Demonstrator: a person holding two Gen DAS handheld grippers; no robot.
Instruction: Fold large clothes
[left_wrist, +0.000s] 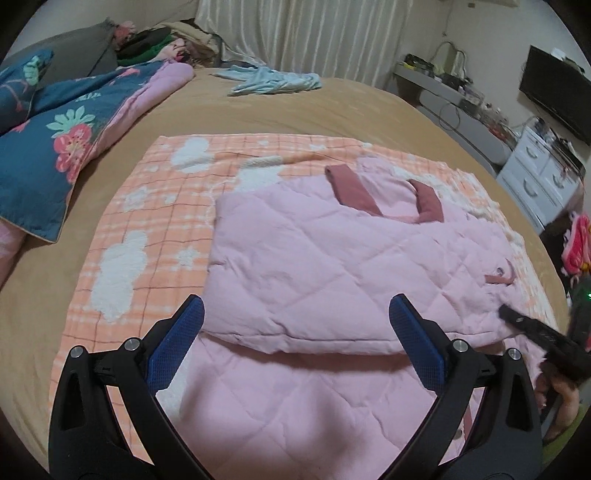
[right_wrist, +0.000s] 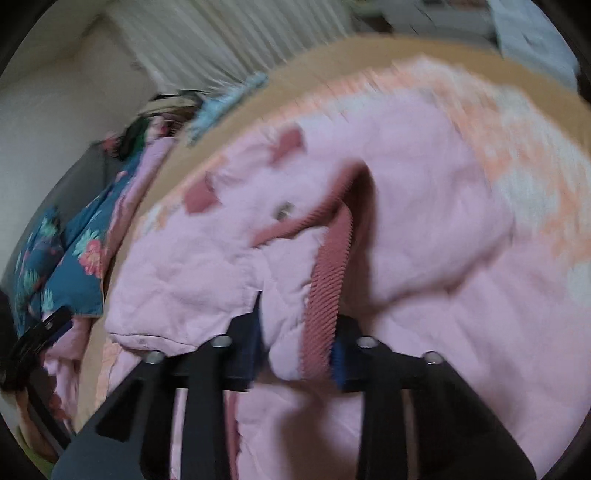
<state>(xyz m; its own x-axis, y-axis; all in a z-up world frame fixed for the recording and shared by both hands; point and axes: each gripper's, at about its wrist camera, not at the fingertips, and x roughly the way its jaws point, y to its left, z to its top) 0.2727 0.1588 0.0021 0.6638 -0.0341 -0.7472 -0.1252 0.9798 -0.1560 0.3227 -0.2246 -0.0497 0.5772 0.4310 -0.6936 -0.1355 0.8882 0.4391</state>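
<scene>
- Pink quilted jacket (left_wrist: 332, 258): lies on the bed, partly folded over itself, darker pink ribbed cuffs (left_wrist: 384, 192) turned toward the far side; a snap shows near its right edge.
- Orange checked blanket (left_wrist: 147, 221) with white fleecy patches: spread flat under the jacket, showing on its left and far sides.
- Tan bedsheet (left_wrist: 295, 107): covers the bed beneath the blanket.
- Blue floral quilt (left_wrist: 48, 147) with pink lining: bunched at the left of the bed, apart from the jacket.
- Light blue garment (left_wrist: 273, 81): crumpled at the far edge of the bed, well apart.
- Heap of mixed clothes (left_wrist: 155, 44): far left corner, before a pale curtain (left_wrist: 314, 33).
- White drawer unit (left_wrist: 539, 181) and dark screen (left_wrist: 557, 96): against the right wall.
- Nothing lies on top of the jacket.
- Left tongs (left_wrist: 295, 325): tilted downward over the jacket's near fold, jaws wide, nothing between them.
- Right tongs (right_wrist: 295, 350): tilted downward at the jacket's right edge, jaws narrowed onto a pinch of pink quilting and ribbed trim; view blurred.
</scene>
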